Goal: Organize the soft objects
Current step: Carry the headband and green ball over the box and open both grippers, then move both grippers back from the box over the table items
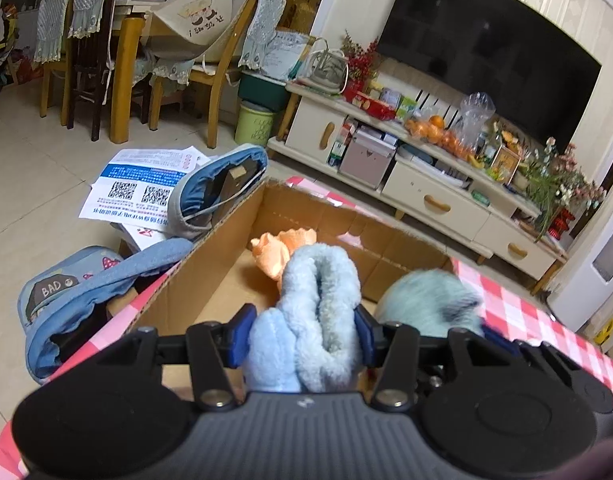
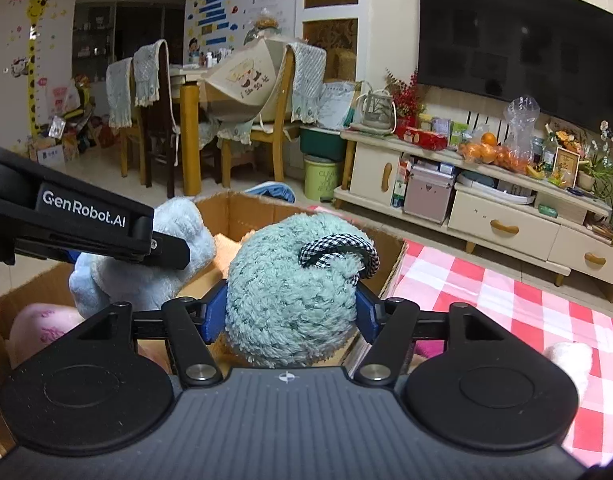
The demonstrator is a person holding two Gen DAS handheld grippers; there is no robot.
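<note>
The open brown corrugated cardboard box [image 1: 210, 280] sits on the red-and-white checked tablecloth [image 1: 518, 312], its mouth up; it appears to be the collecting bin for the soft things, which would explain why both grippers hang over it. A crumpled orange plush cloth [image 1: 272, 254] already lies on the box floor near the far wall.

The round teal shaggy plush bundle with a black-and-white gingham trim [image 2: 290, 292] is the bulkier of the 2 carried pieces. It fills the gap of the right gripper [image 2: 291, 312], whose blue pads touch both its flanks, so it reads as grasped, held above the box's near right part. It is close to a ball, with no clear long axis; its gingham loop faces up and away from the camera.

The pale blue fleece item, folded into a long roll [image 1: 314, 320], sits between the blue pads of the left gripper [image 1: 304, 332], squeezed at its sides and so held. Its long axis runs along the fingers, the rounded folded end pointing forward and slightly down into the box, likely so it can drop in end first. Whether either grip is loosening cannot be told.
</note>
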